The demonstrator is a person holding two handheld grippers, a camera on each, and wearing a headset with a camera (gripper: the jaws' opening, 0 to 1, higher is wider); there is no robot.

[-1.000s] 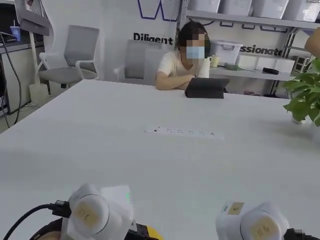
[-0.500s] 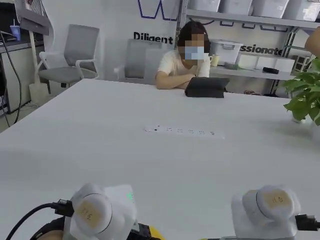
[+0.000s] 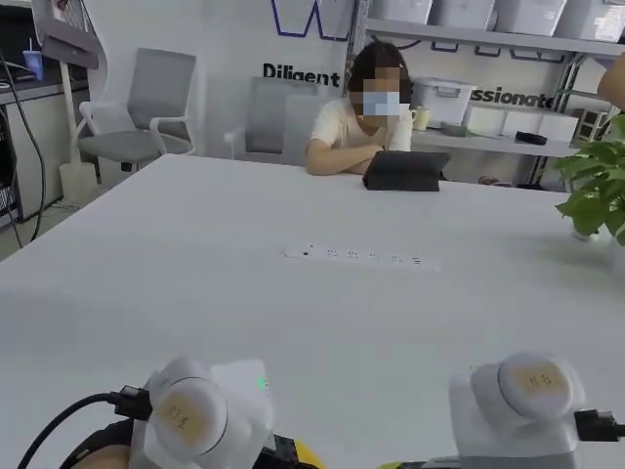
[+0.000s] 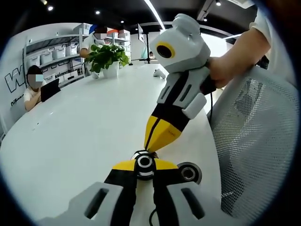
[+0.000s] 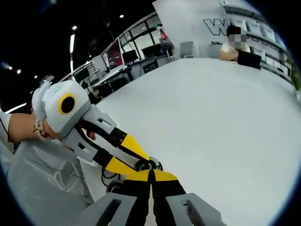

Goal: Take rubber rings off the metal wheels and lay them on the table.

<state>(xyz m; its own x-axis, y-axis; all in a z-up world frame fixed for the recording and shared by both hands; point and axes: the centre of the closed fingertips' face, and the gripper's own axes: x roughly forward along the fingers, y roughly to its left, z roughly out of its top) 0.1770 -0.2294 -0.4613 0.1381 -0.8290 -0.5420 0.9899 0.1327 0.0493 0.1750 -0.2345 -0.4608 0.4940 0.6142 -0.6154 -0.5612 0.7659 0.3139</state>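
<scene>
At the counter's (image 4: 84, 132) near edge, the left hand-held gripper (image 4: 144, 166) stayed clenched on the metal wheel (image 4: 144, 161) while the right hand-held gripper (image 4: 149, 147), jaws pressed together at the rubber ring (image 4: 136, 157), had swung outward, so peeling looked ready to begin.

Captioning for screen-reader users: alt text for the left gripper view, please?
The left gripper holds a small metal wheel in its jaws at a white table, while the right gripper, held in a hand, reaches in with its tips at that wheel. A second wheel lies beside it on the table.
</scene>
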